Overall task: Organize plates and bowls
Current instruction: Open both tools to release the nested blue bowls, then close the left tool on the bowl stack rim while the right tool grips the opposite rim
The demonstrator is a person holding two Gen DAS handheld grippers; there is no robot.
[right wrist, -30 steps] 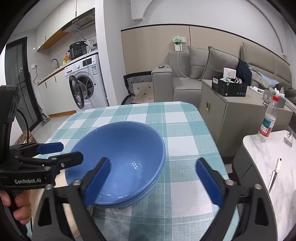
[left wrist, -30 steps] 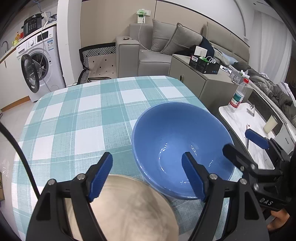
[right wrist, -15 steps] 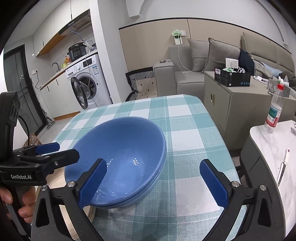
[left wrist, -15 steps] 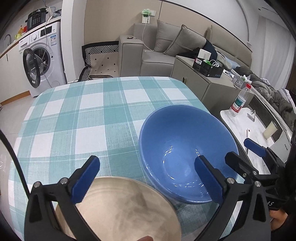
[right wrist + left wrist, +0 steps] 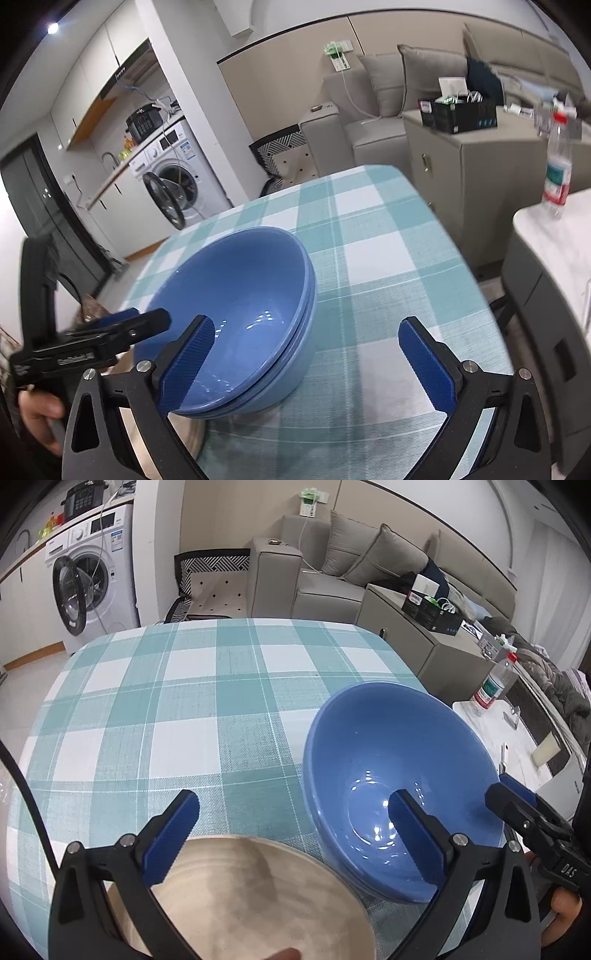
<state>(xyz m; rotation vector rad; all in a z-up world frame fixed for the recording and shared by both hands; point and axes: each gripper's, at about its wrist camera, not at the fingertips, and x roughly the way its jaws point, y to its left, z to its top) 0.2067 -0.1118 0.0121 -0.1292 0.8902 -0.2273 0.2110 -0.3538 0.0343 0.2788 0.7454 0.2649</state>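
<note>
A stack of blue bowls (image 5: pixel 399 775) stands on the checked table, right of centre in the left wrist view. Beside it, nearer to me, lies a beige plate (image 5: pixel 258 897). My left gripper (image 5: pixel 295 834) is open wide above the plate's far edge, with its right finger in front of the bowls and nothing gripped. In the right wrist view the blue bowls (image 5: pixel 251 295) sit left of centre. My right gripper (image 5: pixel 306 365) is open, its left pad over the bowls' near rim and its right pad over bare cloth. Each gripper shows in the other's view, held by a hand.
The table (image 5: pixel 184 701) wears a teal and white checked cloth and drops off on all sides. To the right stands a white side table (image 5: pixel 491 731) with a water bottle (image 5: pixel 493 683). A cabinet, a sofa and a washing machine lie beyond.
My left gripper's jaws have spread wider and it has shifted left, so the bowls sit further right. The right gripper has rolled and sunk a little. Bowls and plate have not moved.
</note>
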